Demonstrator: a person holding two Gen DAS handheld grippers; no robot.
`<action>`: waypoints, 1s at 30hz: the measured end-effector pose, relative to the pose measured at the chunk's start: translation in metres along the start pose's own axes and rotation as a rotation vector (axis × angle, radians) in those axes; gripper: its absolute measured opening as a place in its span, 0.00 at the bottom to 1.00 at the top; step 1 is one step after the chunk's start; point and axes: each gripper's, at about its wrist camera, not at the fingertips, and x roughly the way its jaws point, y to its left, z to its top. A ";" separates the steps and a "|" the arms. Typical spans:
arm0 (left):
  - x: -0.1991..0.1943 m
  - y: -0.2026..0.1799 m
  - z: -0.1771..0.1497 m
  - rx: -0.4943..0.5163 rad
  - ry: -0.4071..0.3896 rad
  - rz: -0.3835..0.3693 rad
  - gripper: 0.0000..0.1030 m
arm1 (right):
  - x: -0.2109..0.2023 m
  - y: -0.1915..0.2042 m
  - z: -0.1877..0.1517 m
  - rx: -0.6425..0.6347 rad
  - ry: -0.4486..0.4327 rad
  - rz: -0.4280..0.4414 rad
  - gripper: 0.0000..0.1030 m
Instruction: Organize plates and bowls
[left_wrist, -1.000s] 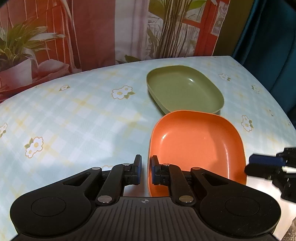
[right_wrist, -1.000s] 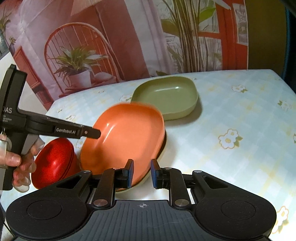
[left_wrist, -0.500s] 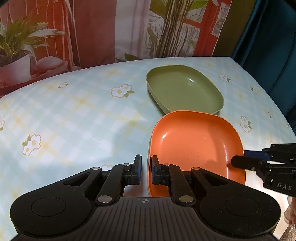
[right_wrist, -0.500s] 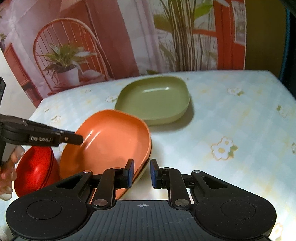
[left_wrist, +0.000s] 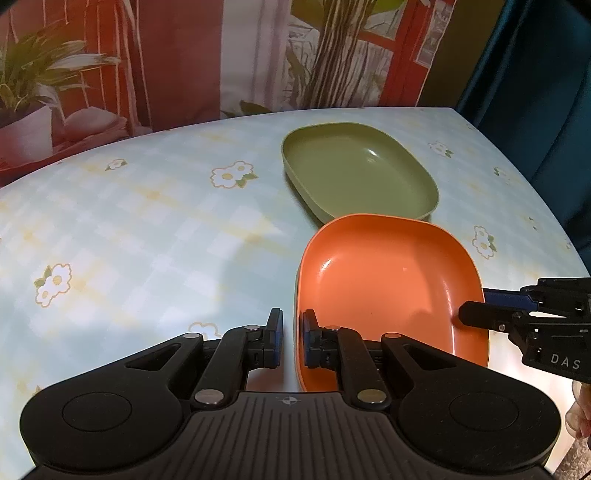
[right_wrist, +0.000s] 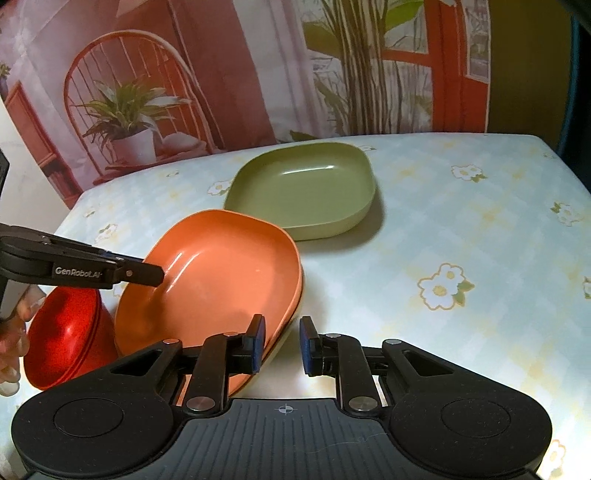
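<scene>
While the left gripper pinches the orange plate's near-left rim, jaws nearly closed, the plate's long axis runs away from it toward the green plate. Right gripper: jaws opening slightly, empty; orange rim lies by its left finger.

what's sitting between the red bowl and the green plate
The orange plate lies between the red bowl and the green plate, close to both. The right wrist view shows all three.
</scene>
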 end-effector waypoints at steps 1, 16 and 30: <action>0.000 0.000 0.000 0.000 -0.002 -0.001 0.14 | 0.000 -0.001 0.000 0.001 0.001 -0.001 0.20; -0.040 -0.011 0.012 -0.013 -0.156 -0.028 0.15 | -0.037 -0.012 0.030 0.013 -0.126 0.032 0.19; -0.118 -0.030 0.073 0.022 -0.379 0.081 0.30 | -0.096 -0.017 0.119 -0.105 -0.297 -0.021 0.20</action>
